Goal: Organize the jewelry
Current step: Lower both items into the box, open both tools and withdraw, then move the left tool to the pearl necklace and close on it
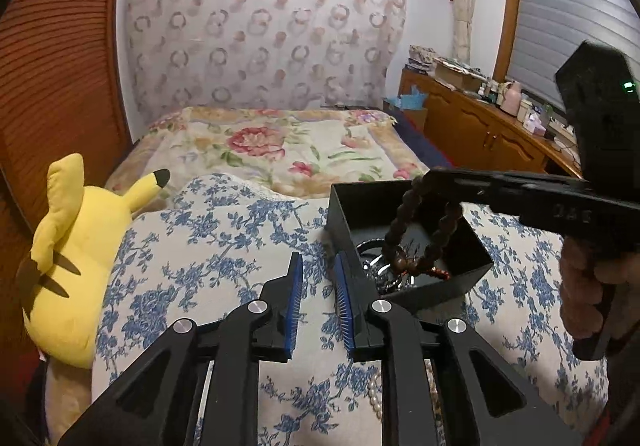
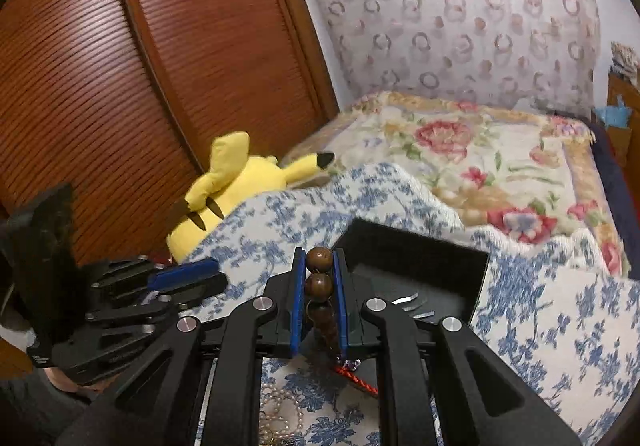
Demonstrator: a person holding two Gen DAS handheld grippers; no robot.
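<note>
Nearest the lens: right claw (image 2: 319, 300), blue ribbed pads pressed onto a bracelet (image 2: 319, 270) of round brown wooden beads, red cord (image 2: 356, 380) trailing beneath. Seen from the left wrist: bracelet (image 1: 420, 230) dangling as a loop over an open black box (image 1: 348, 213), lower beads down inside among shiny pieces too small to make out. Left claw (image 1: 319, 286) spread, holding nothing, just beside the box's near corner. Pearl strand (image 1: 376, 398) loose on a blue-flowered white quilt (image 1: 208, 238). Beyond: pink-flowered blanket (image 1: 280, 145), yellow plush toy (image 1: 76, 254), slatted reddish wooden doors (image 2: 100, 65), ring-patterned cloth (image 1: 260, 25), cluttered wooden cabinet (image 1: 480, 125). Raised lettering on right claw's body, not readable.
</note>
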